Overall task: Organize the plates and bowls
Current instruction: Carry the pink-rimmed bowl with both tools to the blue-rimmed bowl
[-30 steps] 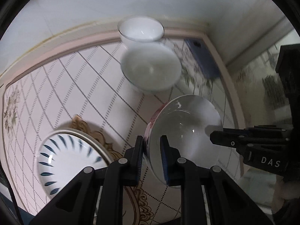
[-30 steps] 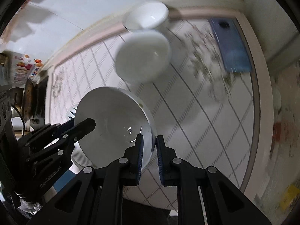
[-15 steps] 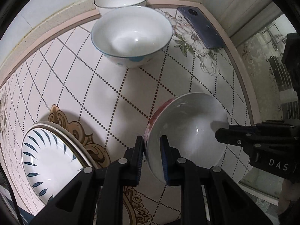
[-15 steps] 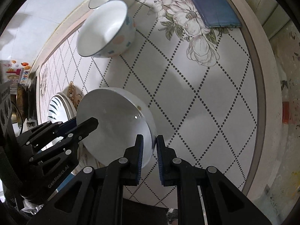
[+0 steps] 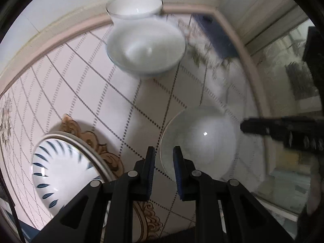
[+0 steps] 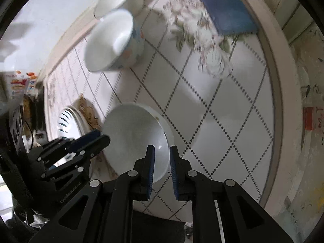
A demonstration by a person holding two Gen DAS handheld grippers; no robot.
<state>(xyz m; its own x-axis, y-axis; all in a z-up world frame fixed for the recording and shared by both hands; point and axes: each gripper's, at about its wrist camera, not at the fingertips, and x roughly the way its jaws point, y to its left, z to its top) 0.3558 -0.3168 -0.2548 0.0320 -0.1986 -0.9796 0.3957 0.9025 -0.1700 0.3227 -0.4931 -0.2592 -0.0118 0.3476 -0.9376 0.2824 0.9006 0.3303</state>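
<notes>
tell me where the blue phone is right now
The blue phone lies flat at the far right corner of the tiled table, beside the flower print, right of the two white bowls.

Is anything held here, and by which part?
The white bowl is pinched at opposite rim edges by the left gripper and the right gripper.

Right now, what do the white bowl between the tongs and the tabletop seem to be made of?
The white bowl looks like glazed ceramic or porcelain: smooth, glossy, with a bright highlight inside. The tabletop looks like a printed glossy surface, perhaps vinyl or glass-covered; its floral and dotted-lattice pattern lies flat.
</notes>
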